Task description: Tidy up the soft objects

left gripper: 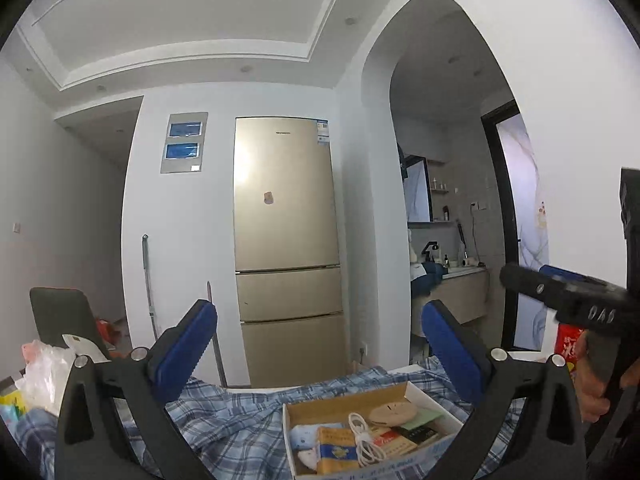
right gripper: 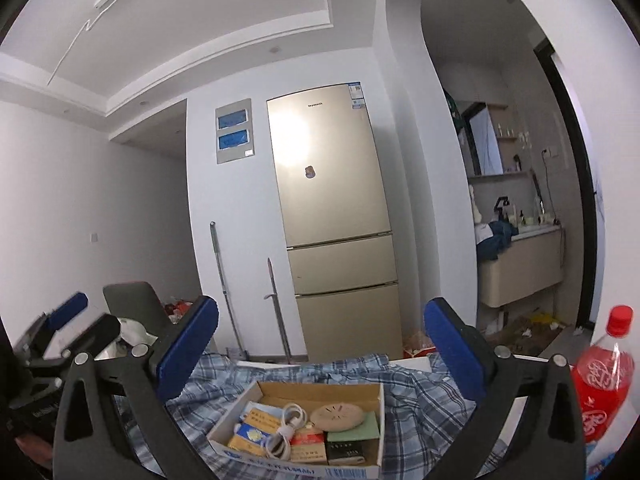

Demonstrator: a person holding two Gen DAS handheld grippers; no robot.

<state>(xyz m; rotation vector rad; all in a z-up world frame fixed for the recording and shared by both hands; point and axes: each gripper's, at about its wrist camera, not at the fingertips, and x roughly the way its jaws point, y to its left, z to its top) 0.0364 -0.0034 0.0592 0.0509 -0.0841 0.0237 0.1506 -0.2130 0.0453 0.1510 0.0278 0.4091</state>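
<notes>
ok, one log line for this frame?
left gripper: open, empty | right gripper: open, empty | both raised above plaid shirt | cardboard box resting on shirt | shirt not yet gripped

One plaid shirt point(right gripper: 420, 392), one open cardboard box point(right gripper: 320, 390) at lower centre, one red soda bottle point(right gripper: 604, 376) lower right, two grippers, one refrigerator point(right gripper: 332, 208).

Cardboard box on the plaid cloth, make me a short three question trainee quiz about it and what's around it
1. True or false: the cardboard box rests on the plaid cloth.
2. What coiled item lies on top of the box's contents? A) white cable B) black belt C) green rope
3. Fill in: both the left gripper and right gripper are ____.

Key: 1 true; 2 A, the white cable; 3 open, holding nothing.
</notes>
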